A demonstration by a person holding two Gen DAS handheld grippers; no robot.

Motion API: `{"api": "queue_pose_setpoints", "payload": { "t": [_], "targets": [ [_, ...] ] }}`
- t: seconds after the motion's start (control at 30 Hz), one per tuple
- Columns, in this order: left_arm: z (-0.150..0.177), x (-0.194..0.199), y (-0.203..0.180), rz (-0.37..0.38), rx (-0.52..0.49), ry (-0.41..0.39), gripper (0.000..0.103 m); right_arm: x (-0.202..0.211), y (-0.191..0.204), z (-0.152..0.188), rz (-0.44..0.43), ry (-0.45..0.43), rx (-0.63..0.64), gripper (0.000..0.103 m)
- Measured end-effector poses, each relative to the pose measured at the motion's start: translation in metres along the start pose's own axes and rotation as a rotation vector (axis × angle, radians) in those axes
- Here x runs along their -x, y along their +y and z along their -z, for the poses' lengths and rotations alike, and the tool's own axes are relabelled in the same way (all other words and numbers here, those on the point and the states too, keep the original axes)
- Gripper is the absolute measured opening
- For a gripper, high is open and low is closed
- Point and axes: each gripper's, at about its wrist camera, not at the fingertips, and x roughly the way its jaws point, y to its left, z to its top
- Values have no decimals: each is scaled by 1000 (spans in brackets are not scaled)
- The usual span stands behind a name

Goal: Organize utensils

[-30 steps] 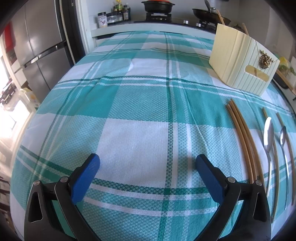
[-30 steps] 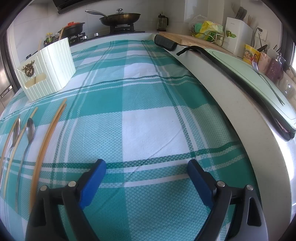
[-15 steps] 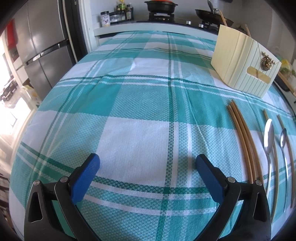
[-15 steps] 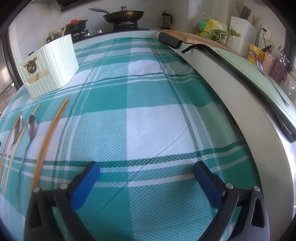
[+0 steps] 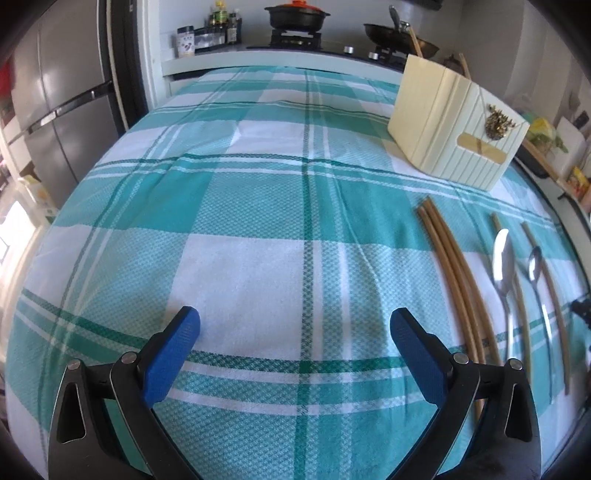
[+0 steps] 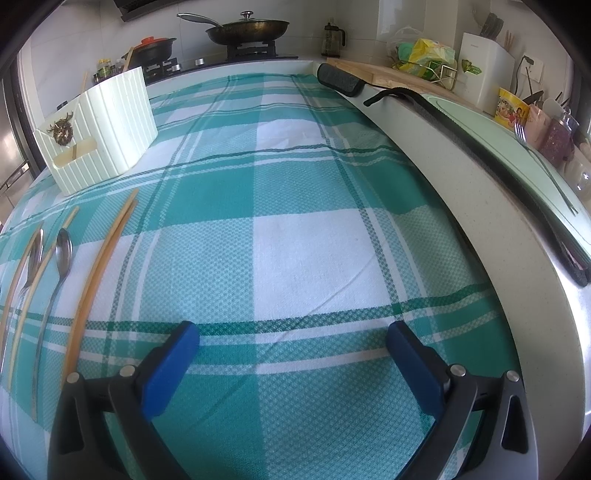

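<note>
On a teal plaid cloth lie a pair of brown chopsticks [image 5: 452,269], a large metal spoon [image 5: 503,266], a smaller spoon [image 5: 535,264] and single chopsticks beside them. A cream ribbed utensil holder [image 5: 456,122] stands behind them. In the right wrist view the pair of chopsticks [image 6: 99,266], the spoons [image 6: 62,251] and the holder [image 6: 99,129] sit at the left. My left gripper [image 5: 295,328] is open and empty, left of the utensils. My right gripper [image 6: 293,338] is open and empty, right of them.
A fridge [image 5: 62,96] stands at the left. A stove with a pot [image 5: 297,16] and a pan [image 6: 247,27] is behind the table. A white counter edge [image 6: 461,173] with a fork [image 6: 539,162], cups and a chopping board [image 6: 399,75] runs along the right.
Both grippers have drawn back and risen slightly; the holder and utensils sit a little farther off. The right gripper's jaws stand wider than a second ago. Nothing on the cloth moved.
</note>
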Motion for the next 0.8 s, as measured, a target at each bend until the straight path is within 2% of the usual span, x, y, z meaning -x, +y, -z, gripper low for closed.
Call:
{"api": "queue_pose_setpoints", "payload": {
  "t": [0.1,0.17,0.23,0.3,0.4,0.53,0.8],
  "targets": [
    [9,22,6,71,99,-37,102,20,-5,5,-25,-39,-45,102],
    [16,35,1,127,103,-36,102,42,-5,11,-55,-83,-81,102],
    [21,43,-12,146,68,-39,102,59,1,17,-92,-108,-87,102],
    [23,47,-27,143,15,-43,102,70,13,24,-122,-128,-71,102],
    [22,39,-48,130,-51,-15,102,77,39,32,-120,-124,-15,102],
    [19,25,-62,120,-79,22,102,85,61,36,-154,-138,10,102],
    [18,9,-64,63,-91,53,102,95,76,35,-128,-152,63,102]
  ]
}}
